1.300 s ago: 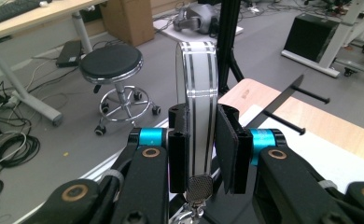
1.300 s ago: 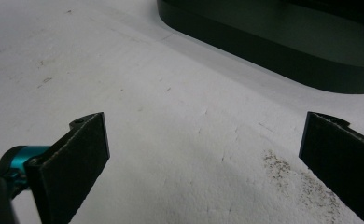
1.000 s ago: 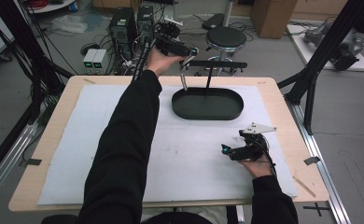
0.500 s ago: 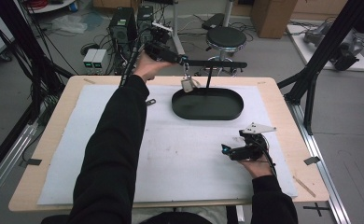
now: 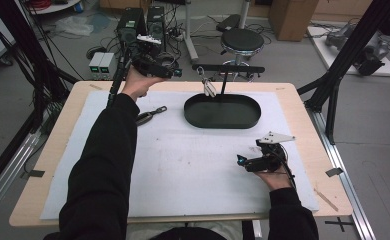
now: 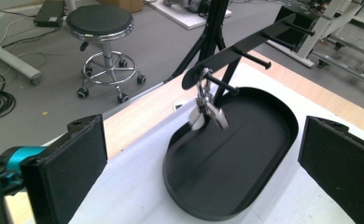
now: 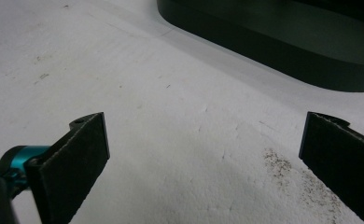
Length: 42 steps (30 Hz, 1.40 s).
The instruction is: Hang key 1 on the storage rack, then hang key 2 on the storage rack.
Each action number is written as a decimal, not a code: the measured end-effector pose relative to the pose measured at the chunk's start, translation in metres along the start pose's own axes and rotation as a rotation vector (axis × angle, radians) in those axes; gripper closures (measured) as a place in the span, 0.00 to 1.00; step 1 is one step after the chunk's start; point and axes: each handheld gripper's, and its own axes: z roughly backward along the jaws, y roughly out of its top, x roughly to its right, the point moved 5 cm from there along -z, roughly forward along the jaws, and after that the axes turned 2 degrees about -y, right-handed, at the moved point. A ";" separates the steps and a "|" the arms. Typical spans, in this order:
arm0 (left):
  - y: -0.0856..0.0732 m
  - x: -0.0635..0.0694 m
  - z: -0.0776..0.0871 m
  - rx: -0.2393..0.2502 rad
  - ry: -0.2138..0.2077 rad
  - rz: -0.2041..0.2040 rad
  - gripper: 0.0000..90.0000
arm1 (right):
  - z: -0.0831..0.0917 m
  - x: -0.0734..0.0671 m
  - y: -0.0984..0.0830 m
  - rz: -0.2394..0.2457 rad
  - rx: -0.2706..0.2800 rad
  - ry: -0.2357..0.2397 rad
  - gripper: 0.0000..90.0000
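A silver metal clip [image 5: 209,88] hangs from a peg of the black rack bar [image 5: 228,68], over the left end of the black oval tray [image 5: 222,124]. My left gripper [image 5: 175,74] is held in the air left of the rack. Its jaws have just been opening and stand wide, with nothing between them. In the left gripper view the clip [image 6: 208,106] dangles ahead of the left gripper [image 6: 206,123], above the tray [image 6: 173,186]. A second metal clip [image 5: 150,115] lies on the white mat beside the left sleeve. My right gripper [image 5: 243,164] rests open on the mat at the front right.
The right gripper view has the right gripper [image 7: 207,119] over bare white mat, with the tray wall [image 7: 283,56] beyond. Behind the table stand a round stool [image 5: 242,41] and electronics boxes [image 5: 100,64]. Black frame legs [image 5: 333,100] rise at the right edge.
My left hand has drawn back to the left, away from the rack, leaving the clip hanging on the peg. The clip on the mat is now uncovered. The right hand stayed put.
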 end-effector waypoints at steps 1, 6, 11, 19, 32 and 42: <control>-0.001 0.000 0.001 -0.002 -0.003 0.001 0.02 | 0.000 0.000 0.000 0.001 -0.002 -0.002 0.01; -0.006 0.005 0.003 0.000 -0.019 -0.009 0.02 | 0.000 0.000 0.000 0.001 -0.001 -0.002 0.01; -0.016 0.003 0.005 -0.030 -0.007 -0.020 0.02 | 0.000 0.000 0.000 0.000 -0.002 -0.001 0.01; -0.038 -0.012 0.006 -0.075 0.023 -0.002 0.02 | 0.000 0.000 -0.001 0.001 -0.004 -0.003 0.01; -0.073 -0.038 0.012 -0.119 0.068 0.048 0.02 | -0.001 -0.001 -0.001 0.007 -0.011 -0.004 0.01; -0.098 -0.057 0.005 -0.190 0.084 0.073 0.02 | -0.001 -0.001 -0.002 0.013 -0.018 -0.008 0.01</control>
